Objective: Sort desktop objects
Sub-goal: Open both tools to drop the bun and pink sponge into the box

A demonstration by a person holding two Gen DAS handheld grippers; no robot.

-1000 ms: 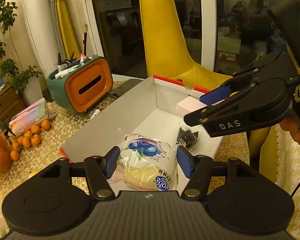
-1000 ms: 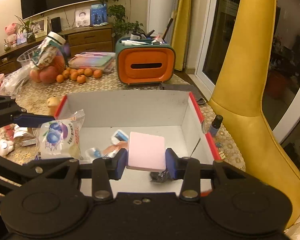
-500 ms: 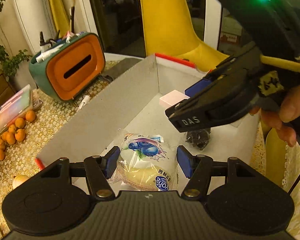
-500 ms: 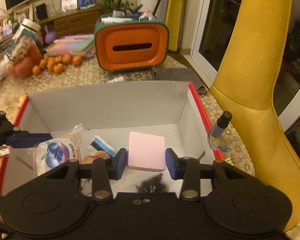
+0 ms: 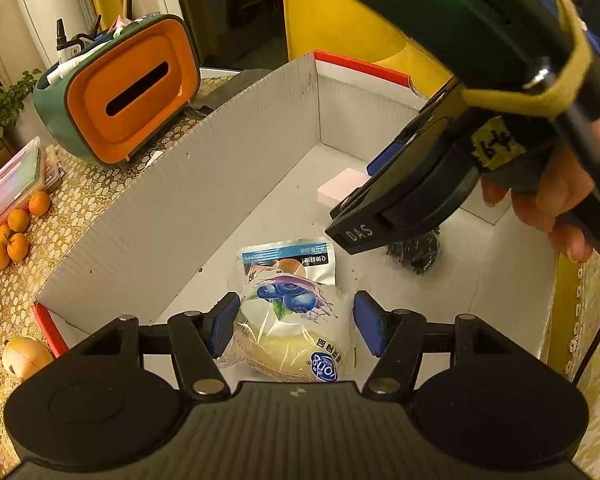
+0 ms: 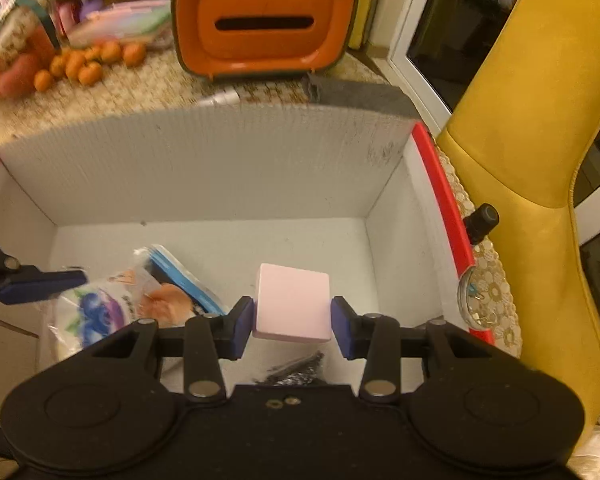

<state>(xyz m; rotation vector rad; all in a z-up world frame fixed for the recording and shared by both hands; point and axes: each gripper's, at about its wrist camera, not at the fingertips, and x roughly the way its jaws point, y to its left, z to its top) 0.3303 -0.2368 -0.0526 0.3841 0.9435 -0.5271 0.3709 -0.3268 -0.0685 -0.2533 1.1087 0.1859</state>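
Placement step: left gripper (image 5: 296,326) clamped blueberry bread packet (image 5: 296,328), right gripper (image 6: 292,320) clamped pink block (image 6: 292,306), both held inside white cardboard box (image 5: 204,184) above floor. Next: lower, release.

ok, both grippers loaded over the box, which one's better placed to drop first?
Probably right: the right gripper holds the pink block above bare box floor. The left gripper's pastry bag overhangs another packet.
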